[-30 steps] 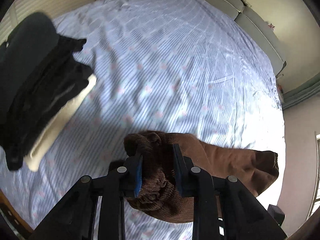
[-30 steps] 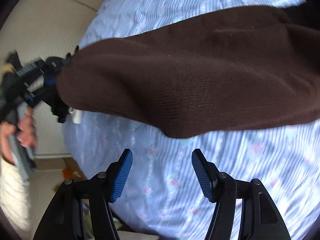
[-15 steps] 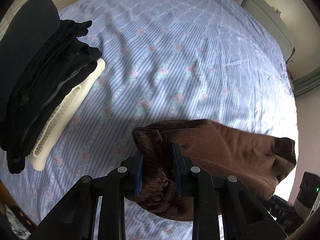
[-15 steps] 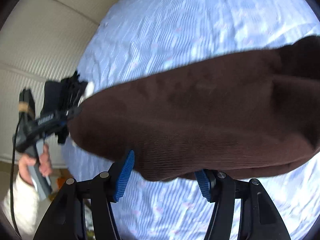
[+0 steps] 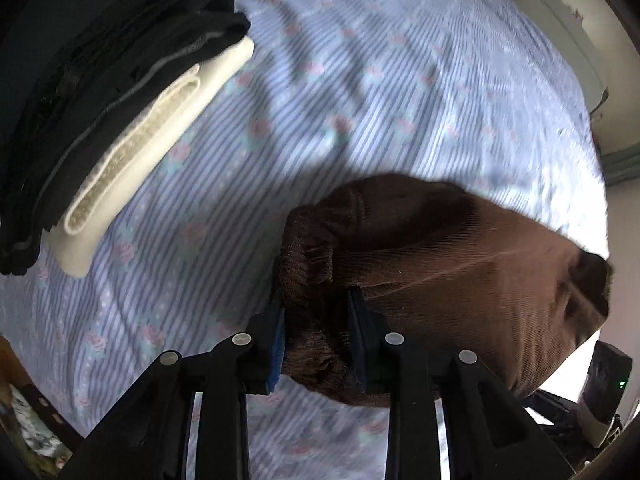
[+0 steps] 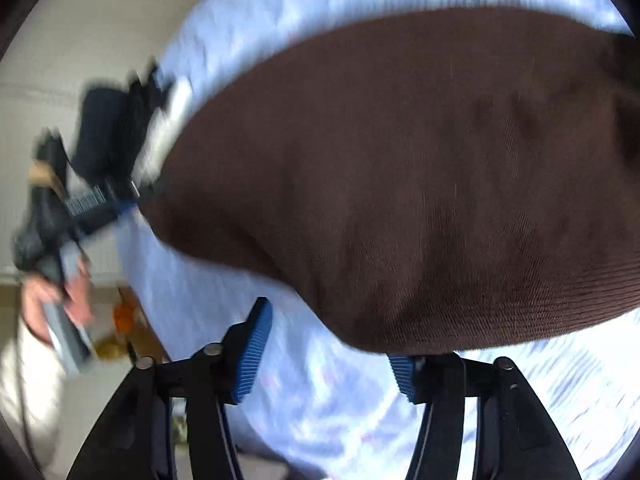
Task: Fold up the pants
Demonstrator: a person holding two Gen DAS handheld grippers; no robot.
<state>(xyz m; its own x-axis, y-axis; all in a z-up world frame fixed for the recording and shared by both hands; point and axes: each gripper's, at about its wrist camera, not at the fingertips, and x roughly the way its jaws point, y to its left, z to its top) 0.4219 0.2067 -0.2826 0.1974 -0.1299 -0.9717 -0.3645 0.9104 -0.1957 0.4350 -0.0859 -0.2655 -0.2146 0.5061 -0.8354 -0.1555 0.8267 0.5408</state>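
Brown knit pants (image 5: 440,264) hang folded above the striped blue bed sheet (image 5: 360,80). My left gripper (image 5: 316,300) is shut on their gathered waistband, its jaws starting to open while the pads still press the fabric. In the right wrist view the pants (image 6: 400,180) fill the upper frame, blurred. My right gripper (image 6: 332,332) is open and its jaws are closing. The pants' lower fold hangs just over its right finger and hides that tip, and the left finger (image 6: 256,344) stands clear. The left gripper (image 6: 136,200) shows there at the cloth's left end, held by a hand (image 6: 76,296).
A stack of folded black and cream clothes (image 5: 120,120) lies at the bed's left side, seen blurred as the stack (image 6: 120,132) in the right wrist view. A padded cream headboard (image 5: 580,20) borders the far side. The floor (image 6: 124,316) shows past the near bed edge.
Both grippers have sunk toward the bed, and the pants with them. The right jaws have narrowed, and the pants' lower fold now covers the right fingertip. The folded stack looms closer.
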